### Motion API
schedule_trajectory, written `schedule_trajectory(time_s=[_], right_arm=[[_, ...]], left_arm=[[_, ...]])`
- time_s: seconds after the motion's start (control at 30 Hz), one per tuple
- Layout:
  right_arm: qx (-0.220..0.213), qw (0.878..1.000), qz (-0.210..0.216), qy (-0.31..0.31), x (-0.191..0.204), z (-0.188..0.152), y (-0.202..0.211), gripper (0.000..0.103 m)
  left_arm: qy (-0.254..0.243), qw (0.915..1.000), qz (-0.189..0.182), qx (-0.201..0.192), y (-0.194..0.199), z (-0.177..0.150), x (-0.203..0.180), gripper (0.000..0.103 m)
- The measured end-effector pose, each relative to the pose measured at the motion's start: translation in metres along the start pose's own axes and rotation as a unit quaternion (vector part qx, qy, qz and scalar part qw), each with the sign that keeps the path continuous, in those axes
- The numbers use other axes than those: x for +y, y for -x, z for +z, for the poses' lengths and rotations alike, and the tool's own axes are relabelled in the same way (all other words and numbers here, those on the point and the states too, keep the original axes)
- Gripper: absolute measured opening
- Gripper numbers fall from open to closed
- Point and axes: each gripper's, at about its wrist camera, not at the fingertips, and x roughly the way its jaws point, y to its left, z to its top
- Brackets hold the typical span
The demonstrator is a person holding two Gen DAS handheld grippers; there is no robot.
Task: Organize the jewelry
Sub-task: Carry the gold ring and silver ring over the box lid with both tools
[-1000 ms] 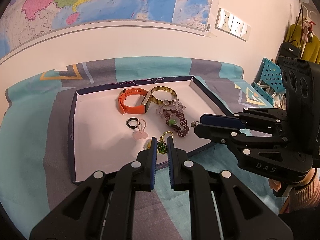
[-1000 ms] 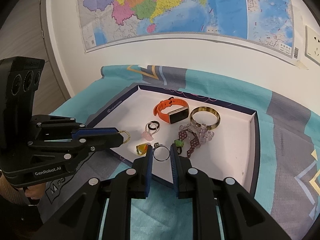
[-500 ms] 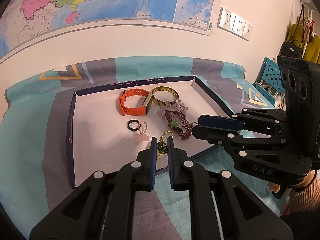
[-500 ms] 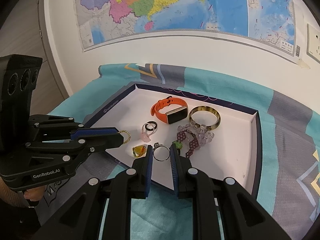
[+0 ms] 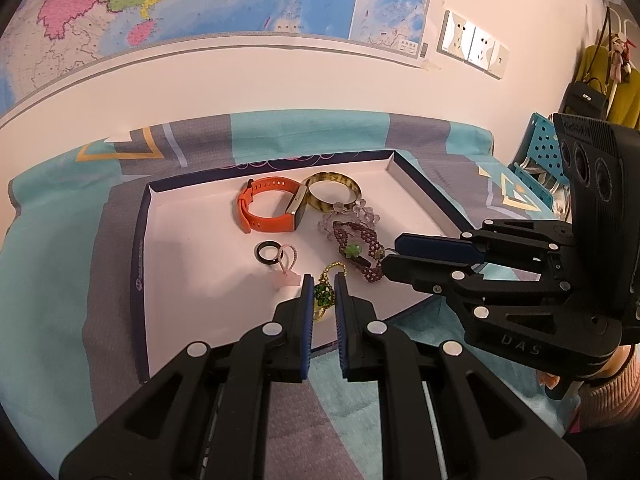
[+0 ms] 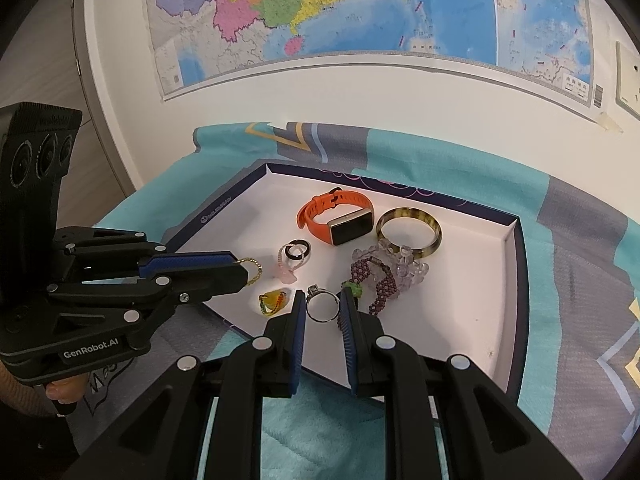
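You had warm, even indoor light; the white tray (image 5: 192, 280) was bright and without glare, shadows under the jewelry were soft. Around the tray, fisheye bending curved the wall map (image 6: 360, 8), and corners went black.

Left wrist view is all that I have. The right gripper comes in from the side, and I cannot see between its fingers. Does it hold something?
Observer: Yes. In the right wrist view, the right gripper has a silver ring between its fingers, above the near edge of the white tray.
Operator: My left gripper holds the green charm. What lies behind it?
Observer: A yellow ring lies in the tray near the front edge, apart from the silver ring.
Operator: Is the screen of the orange watch lit?
Observer: No, its screen looks dark.
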Motion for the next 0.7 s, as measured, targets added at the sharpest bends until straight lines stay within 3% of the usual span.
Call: schedule_trajectory(time_s=[0.7], right_arm=[[0.013, 1.0, 0.001, -0.002, -0.003, 0.002, -0.009, 0.016]], left_arm=[[0.005, 0.9999, 0.006, 0.01, -0.01, 0.003, 0.002, 0.011]])
